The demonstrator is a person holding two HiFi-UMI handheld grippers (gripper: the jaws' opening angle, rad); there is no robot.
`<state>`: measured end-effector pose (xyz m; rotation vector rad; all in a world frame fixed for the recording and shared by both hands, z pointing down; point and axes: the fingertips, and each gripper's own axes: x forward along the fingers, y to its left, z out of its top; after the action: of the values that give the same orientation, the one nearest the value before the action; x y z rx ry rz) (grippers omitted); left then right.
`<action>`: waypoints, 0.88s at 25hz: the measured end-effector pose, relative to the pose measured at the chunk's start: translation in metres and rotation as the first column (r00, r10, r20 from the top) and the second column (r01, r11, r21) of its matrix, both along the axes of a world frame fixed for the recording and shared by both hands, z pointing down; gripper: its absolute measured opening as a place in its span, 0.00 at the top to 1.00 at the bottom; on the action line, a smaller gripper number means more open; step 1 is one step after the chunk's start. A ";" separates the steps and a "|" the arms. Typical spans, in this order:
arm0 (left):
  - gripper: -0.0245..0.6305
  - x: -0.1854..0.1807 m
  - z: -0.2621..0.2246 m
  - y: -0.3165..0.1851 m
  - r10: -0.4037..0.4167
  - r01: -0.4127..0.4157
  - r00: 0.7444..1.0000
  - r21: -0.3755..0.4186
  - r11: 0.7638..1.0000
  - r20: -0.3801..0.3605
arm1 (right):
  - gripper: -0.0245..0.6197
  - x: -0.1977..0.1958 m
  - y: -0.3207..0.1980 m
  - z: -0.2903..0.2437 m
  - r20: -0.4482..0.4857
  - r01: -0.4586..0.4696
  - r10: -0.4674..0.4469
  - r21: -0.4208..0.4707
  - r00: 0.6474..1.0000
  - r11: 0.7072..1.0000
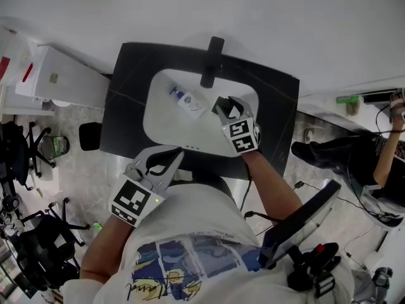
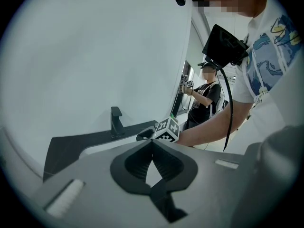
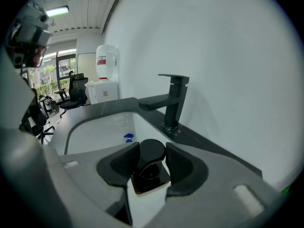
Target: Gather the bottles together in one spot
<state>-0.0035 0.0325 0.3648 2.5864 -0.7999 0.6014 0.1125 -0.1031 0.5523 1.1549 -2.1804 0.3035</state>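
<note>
The jaws of the right gripper [image 3: 152, 151] are clenched, partly apart, on a dark-capped brown bottle [image 3: 151, 174] held over the sink [image 1: 158, 122]. The left gripper [image 2: 152, 144] jaws are closed together on nothing. A blue-capped bottle [image 1: 188, 100] is seen lying in the sink

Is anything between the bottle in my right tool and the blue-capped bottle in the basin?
Nothing visible. The dark-capped bottle in the right tool has bare basin between it and the blue-capped bottle; the faucet stands at the back rim, off that line.
</note>
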 end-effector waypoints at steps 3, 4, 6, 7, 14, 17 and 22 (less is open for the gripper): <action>0.96 0.004 -0.001 -0.003 0.001 -0.001 1.000 0.006 1.000 -0.002 | 0.69 0.007 -0.014 -0.023 0.002 0.031 -0.031 0.032 1.000 0.999; 0.96 0.005 -0.002 -0.004 -0.001 0.001 1.000 0.006 1.000 -0.003 | 0.70 0.010 -0.019 -0.030 0.001 0.039 -0.039 0.042 0.999 0.998; 0.96 0.006 -0.002 -0.005 -0.007 0.007 1.000 0.008 1.000 -0.002 | 0.70 0.015 -0.030 -0.041 0.001 0.053 -0.053 0.056 0.999 0.997; 0.96 0.005 -0.002 -0.007 -0.011 0.011 1.000 0.008 1.000 -0.001 | 0.70 0.018 -0.037 -0.046 0.000 0.059 -0.059 0.064 0.998 0.996; 0.96 0.008 -0.001 -0.012 -0.029 0.029 1.000 0.005 1.000 0.009 | 0.70 0.029 -0.082 -0.067 0.005 0.097 -0.098 0.098 0.995 0.990; 0.96 0.010 -0.001 -0.014 -0.038 0.038 0.999 0.001 0.999 0.014 | 0.69 0.034 -0.099 -0.065 0.002 0.107 -0.108 0.111 0.994 0.988; 0.96 0.011 0.002 -0.016 -0.051 0.052 0.998 -0.009 0.999 0.028 | 0.70 0.036 -0.124 -0.062 0.021 0.127 -0.131 0.132 0.991 0.983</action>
<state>0.0079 0.0169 0.3666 2.5453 -0.8674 0.6251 0.1487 -0.2271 0.4902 1.0776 -2.3183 0.1244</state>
